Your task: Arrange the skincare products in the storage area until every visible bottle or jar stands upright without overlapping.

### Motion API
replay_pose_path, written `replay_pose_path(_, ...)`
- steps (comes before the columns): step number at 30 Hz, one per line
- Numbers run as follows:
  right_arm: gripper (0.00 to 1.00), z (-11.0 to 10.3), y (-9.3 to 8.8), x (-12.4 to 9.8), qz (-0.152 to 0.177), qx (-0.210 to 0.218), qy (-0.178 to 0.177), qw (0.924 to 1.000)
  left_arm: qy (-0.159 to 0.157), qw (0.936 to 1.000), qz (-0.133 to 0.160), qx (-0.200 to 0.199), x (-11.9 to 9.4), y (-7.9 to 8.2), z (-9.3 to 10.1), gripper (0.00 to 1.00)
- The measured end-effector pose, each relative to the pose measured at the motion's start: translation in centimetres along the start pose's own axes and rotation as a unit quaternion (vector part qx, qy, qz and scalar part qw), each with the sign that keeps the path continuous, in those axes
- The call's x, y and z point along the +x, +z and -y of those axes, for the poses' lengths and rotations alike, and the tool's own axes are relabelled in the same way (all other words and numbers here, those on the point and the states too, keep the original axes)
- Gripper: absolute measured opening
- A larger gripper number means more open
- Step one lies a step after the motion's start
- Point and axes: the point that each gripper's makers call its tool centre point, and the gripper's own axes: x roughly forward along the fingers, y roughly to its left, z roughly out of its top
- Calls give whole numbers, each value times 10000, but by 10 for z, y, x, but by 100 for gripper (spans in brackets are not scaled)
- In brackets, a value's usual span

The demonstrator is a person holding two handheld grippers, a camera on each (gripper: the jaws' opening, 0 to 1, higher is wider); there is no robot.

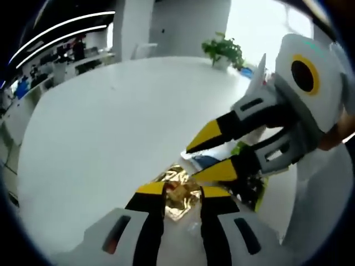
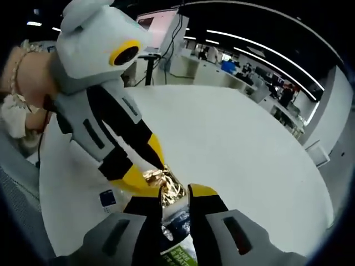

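Both grippers meet over a crumpled, shiny gold foil sachet [image 1: 178,191] lying on a wide white round table [image 1: 111,127]. In the left gripper view, the left gripper [image 1: 183,194], white-bodied with black arms and yellow tips, has its jaws closed in on either side of the gold sachet, apparently pinching it at the edge. The right gripper [image 1: 208,155] enters from the right, yellow-tipped jaws parted, its lower tip touching or just beside the sachet; beneath it lie flat packets in white, blue and green [image 1: 244,183], partly hidden. A small green potted plant [image 1: 223,51] stands at the table's far edge. In the right gripper view, the right gripper [image 2: 176,194] holds its jaws narrowly apart around the gold sachet [image 2: 166,185]; whether they grip it cannot be told. The left gripper [image 2: 147,174] comes in from the left, tips on the foil, with a person's hand [image 2: 25,83] behind it. A white-and-green packet [image 2: 177,252] lies between the right jaws, nearer the camera.
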Motion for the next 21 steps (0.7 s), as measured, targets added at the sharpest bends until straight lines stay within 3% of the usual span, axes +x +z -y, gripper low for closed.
replay_pose_path(6, 25, -6, 12, -31, 300, -229, 50, 9993, 361, 9990, 131, -217, -28, 7, 9, 34)
replay_pose_path(10, 30, -10, 19, -64, 553, -399, 7, 9977, 560, 9972, 304, -396, -49, 12, 24, 40)
replay_pose_path(15, 37, -10, 11, -95, 772, -415, -93, 9961, 799, 9941, 510, -528, -68, 15, 46, 51)
replay_pose_path(21, 47, -8, -10, -140, 869, -234, -274, 9956, 1068, 9902, 624, -644, -87, 12, 69, 60)
